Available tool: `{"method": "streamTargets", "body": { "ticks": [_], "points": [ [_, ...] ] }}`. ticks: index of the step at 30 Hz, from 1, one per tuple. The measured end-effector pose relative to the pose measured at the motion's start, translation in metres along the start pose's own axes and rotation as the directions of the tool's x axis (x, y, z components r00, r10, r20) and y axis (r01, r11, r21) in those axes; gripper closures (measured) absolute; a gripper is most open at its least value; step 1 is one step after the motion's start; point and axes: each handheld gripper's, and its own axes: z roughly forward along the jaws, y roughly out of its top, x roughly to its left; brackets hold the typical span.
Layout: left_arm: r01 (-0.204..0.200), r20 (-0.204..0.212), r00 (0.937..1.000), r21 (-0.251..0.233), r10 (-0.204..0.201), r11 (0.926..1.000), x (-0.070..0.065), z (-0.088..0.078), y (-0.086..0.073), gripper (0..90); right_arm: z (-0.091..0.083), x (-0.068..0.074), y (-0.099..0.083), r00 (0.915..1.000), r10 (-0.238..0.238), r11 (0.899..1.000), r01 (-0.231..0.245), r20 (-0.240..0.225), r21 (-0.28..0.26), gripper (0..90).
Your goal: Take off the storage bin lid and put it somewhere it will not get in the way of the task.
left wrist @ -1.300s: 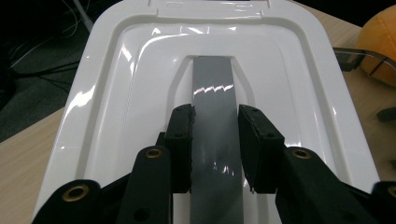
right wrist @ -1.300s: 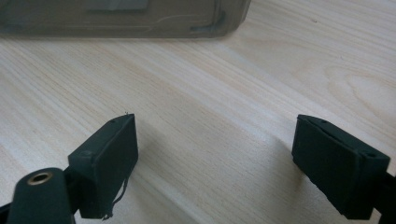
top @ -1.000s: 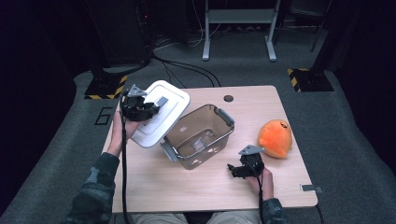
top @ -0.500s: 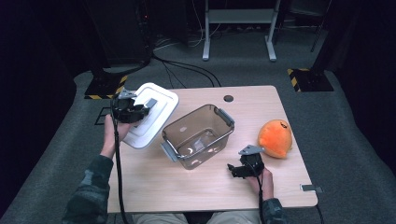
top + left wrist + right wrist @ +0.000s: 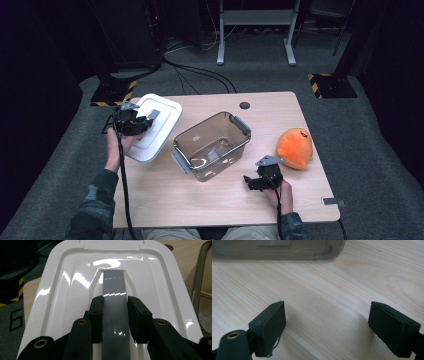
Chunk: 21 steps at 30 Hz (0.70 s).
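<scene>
High view: left gripper holds the white lid by its grey handle, at the worktop's left edge, part of the lid overhanging it, just beside the clear bin but apart from it. Right gripper rests near the front of the worktop, nothing in it, between the bin and the orange plush toy. Risk as I judge it: set down here, the lid could tip off the edge because so much of it hangs past the worktop. Left gripper view: jaws clenched on the grey handle of the lid, pads on both sides; the handle is glossy, so the lid could slip or swing in the grip if the hand tilts. The bin wall is close at the right; a sideways swing could knock it. Right gripper view: jaws released and wide apart over bare wood, bin base just ahead; a push forward would shove the bin.
</scene>
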Motion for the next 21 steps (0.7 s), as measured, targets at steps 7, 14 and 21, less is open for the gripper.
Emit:
{"method": "streamTargets", "body": {
  "ticks": [7, 14, 21],
  "points": [
    [0.031, -0.014, 0.9994, 0.019, -0.030, 0.9994, 0.007, 0.007, -0.013, 66.6, 0.000, 0.000, 0.000, 1.0000, 0.000, 1.000, 0.000, 0.000, 0.000, 13.7],
    [0.073, -0.020, 0.9972, 0.043, -0.072, 0.9964, 0.014, 0.017, -0.026, 66.6, 0.000, 0.000, 0.000, 1.0000, -0.001, 1.000, 0.001, 0.000, -0.001, 13.7],
    [0.094, -0.030, 0.9953, 0.069, -0.092, 0.9932, 0.017, 0.026, -0.038, 66.5, 0.000, 0.000, 0.000, 1.0000, -0.001, 1.000, 0.001, 0.000, -0.001, 13.8]
  ]
}}
